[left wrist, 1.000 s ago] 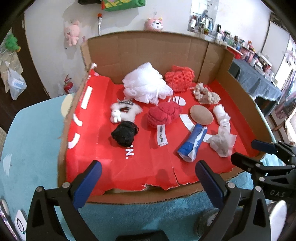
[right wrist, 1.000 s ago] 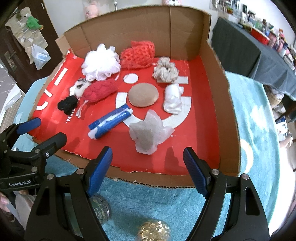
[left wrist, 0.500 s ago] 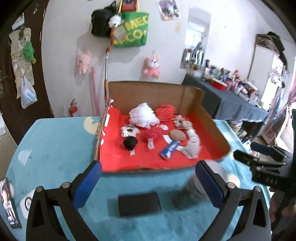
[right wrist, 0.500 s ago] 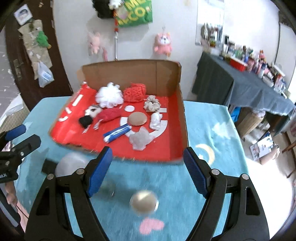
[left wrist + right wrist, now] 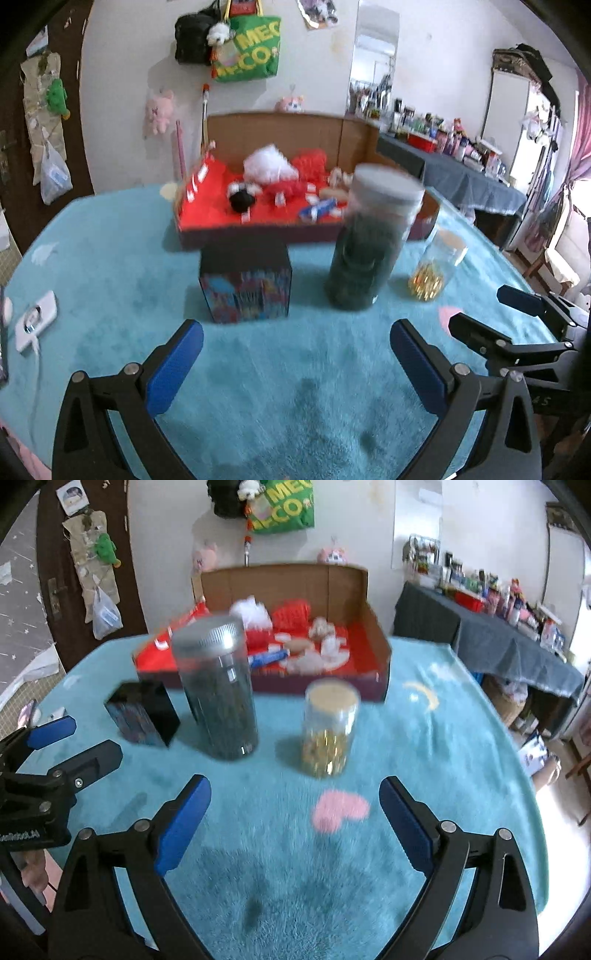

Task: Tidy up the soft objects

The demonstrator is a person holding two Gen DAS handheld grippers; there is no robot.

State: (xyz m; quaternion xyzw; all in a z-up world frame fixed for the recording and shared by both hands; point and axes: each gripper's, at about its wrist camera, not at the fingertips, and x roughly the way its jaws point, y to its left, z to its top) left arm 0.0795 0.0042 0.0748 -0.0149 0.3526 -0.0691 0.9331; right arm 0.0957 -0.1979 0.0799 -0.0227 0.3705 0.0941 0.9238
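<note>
Both tongs released — left gripper [image 5: 291,354] and right gripper [image 5: 295,812] hover empty over the teal cloth. The soft objects [image 5: 280,184] lie in the cardboard box [image 5: 376,627], upper centre: light, squashy, pinch mid-bulk. Green bag [image 5: 247,48] up top reads "MEC… CO" — partly hidden.

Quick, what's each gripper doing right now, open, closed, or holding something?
Left gripper: open, holding nothing.
Right gripper: open, holding nothing.
</note>
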